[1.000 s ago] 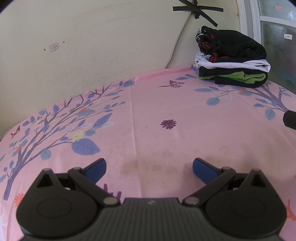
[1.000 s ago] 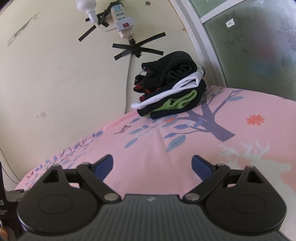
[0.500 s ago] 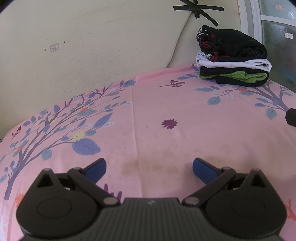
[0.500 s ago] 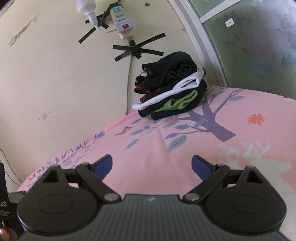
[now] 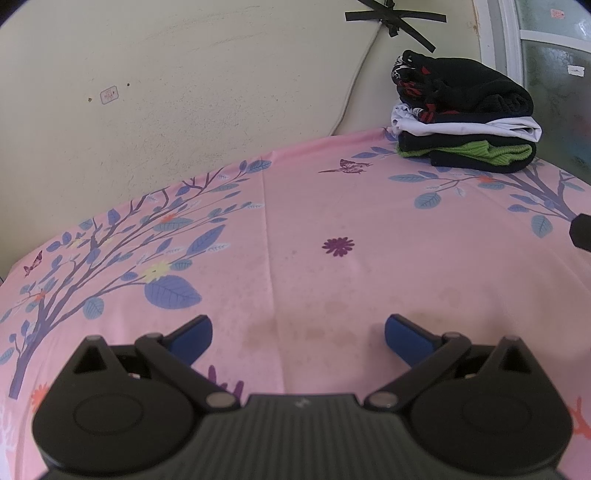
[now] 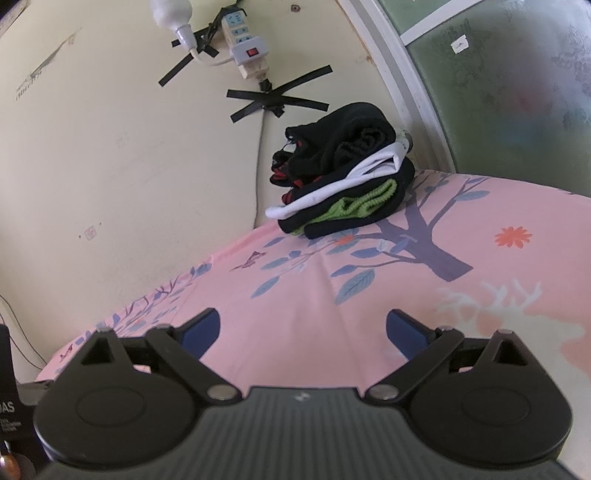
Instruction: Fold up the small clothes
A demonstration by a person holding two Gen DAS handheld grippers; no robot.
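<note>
Right now I have both grippers hovering over the pink tree-print bedsheet [image 5: 295,221], each holding nothing. My left gripper [image 5: 298,334] has its blue-padded fingers [image 5: 192,338] spread wide apart above a faintly stained patch near the front edge of the sheet, and my right gripper [image 6: 303,330] is likewise spread wide, with bare sheet between its fingers [image 6: 203,328]. The folded stack of small clothes [image 5: 465,118] sits at the far right corner of the sheet, up against the cream wall [image 5: 184,92] and next to the frosted window [image 6: 498,92]: a crumpled black garment with red marks on top, a white one beneath it, then black and green layers at the bottom. From the right wrist view I see a white power strip [image 6: 245,44] taped to the wall above the stack, with a light bulb [image 6: 171,16] beside it. A dark object pokes in at the right edge of the left wrist view; I cannot tell what it is.
</note>
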